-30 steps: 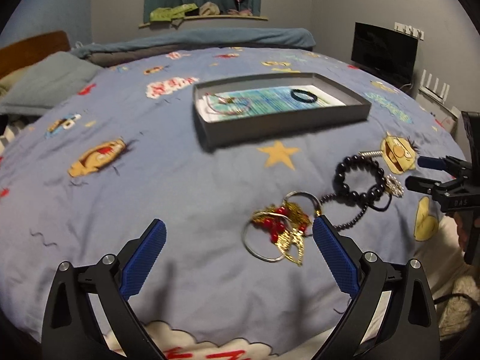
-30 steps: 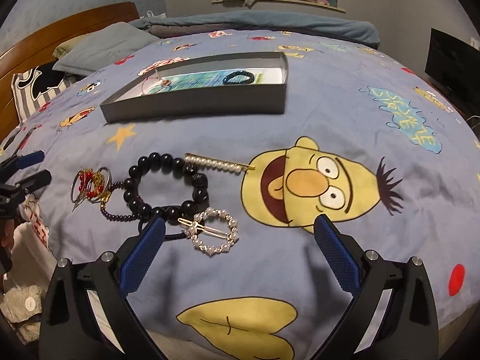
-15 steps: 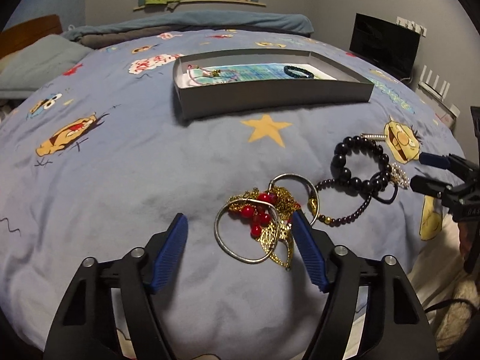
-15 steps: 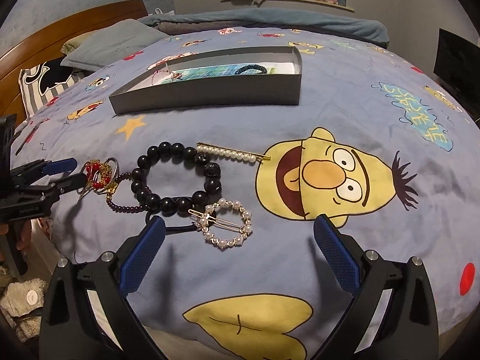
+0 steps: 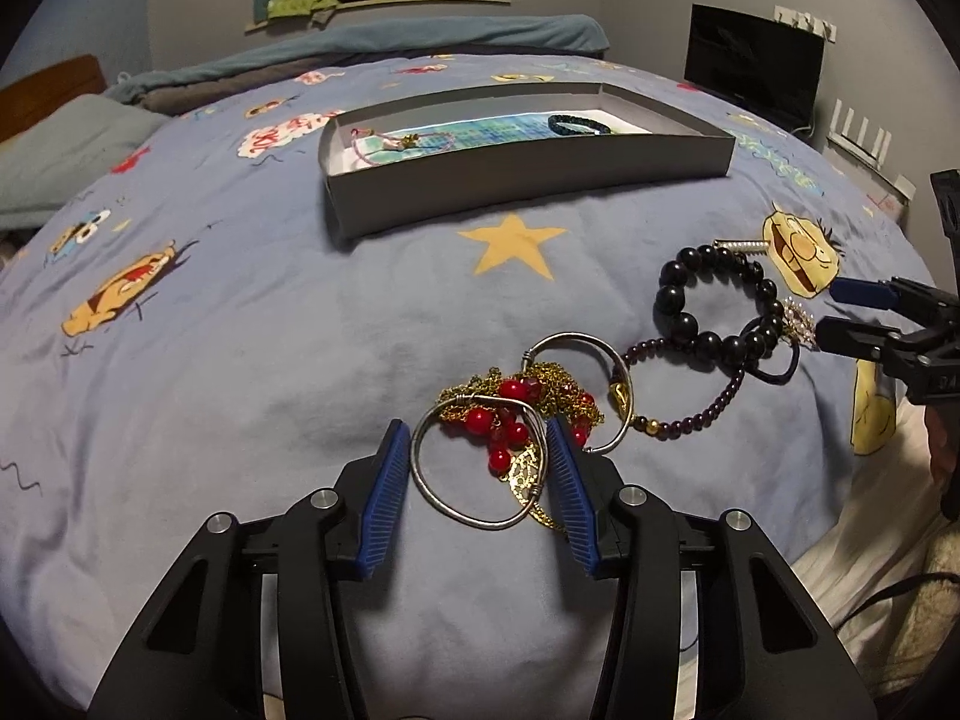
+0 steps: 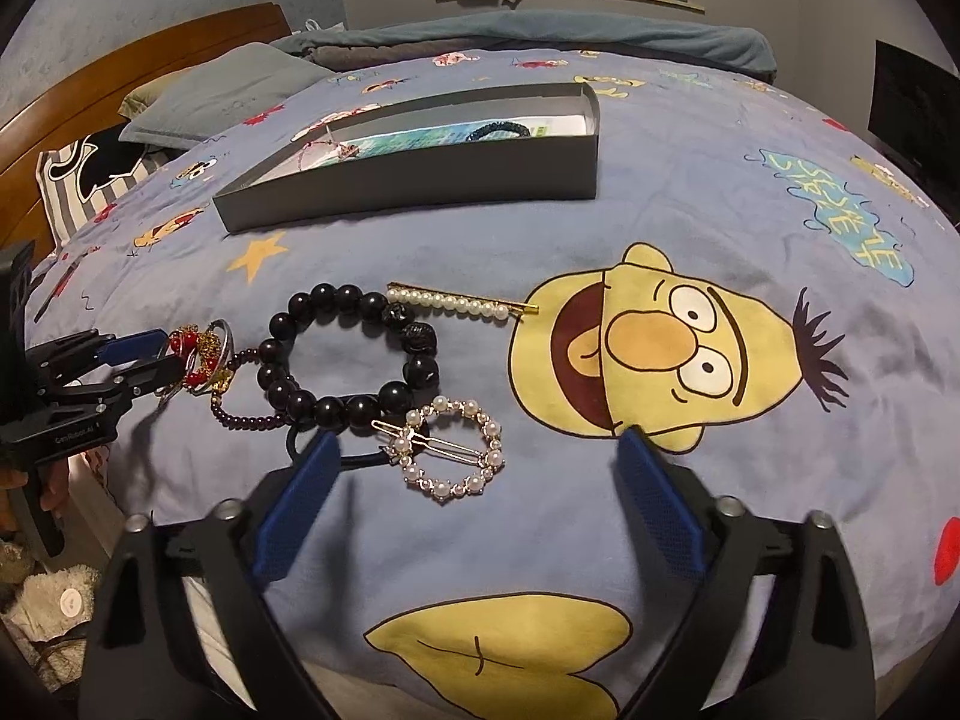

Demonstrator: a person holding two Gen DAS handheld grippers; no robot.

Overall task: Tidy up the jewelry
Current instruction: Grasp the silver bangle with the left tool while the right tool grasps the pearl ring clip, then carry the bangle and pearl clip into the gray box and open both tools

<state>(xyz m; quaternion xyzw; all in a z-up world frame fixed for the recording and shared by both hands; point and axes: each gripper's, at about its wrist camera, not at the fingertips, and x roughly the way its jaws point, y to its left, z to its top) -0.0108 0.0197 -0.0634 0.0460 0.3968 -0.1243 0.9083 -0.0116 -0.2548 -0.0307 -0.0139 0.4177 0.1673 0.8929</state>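
A tangle of silver hoops with red beads and gold chain [image 5: 504, 426] lies on the blue bedspread. My left gripper [image 5: 480, 456] has its pads against the near hoop's two sides; it also shows in the right wrist view [image 6: 162, 354]. A black bead bracelet [image 5: 708, 306] and a thin dark bead strand [image 5: 702, 414] lie to its right. My right gripper [image 6: 474, 480] is open over a round pearl hair clip [image 6: 450, 450]. A pearl bar pin [image 6: 456, 303] lies beyond. The grey tray [image 5: 528, 180] holds a pink cord bracelet [image 5: 384, 144] and a dark braided band [image 5: 579, 123].
A pillow [image 5: 54, 150] and a wooden headboard [image 6: 138, 72] are at the left. A folded blanket [image 5: 372, 48] lies at the far end of the bed. A black monitor [image 5: 753, 66] stands at the right. The bed's near edge drops off below both grippers.
My left gripper has moved forward to the hoop tangle and narrowed its fingers until they touch the near hoop. My right gripper has edged forward toward the pearl clip, still open.
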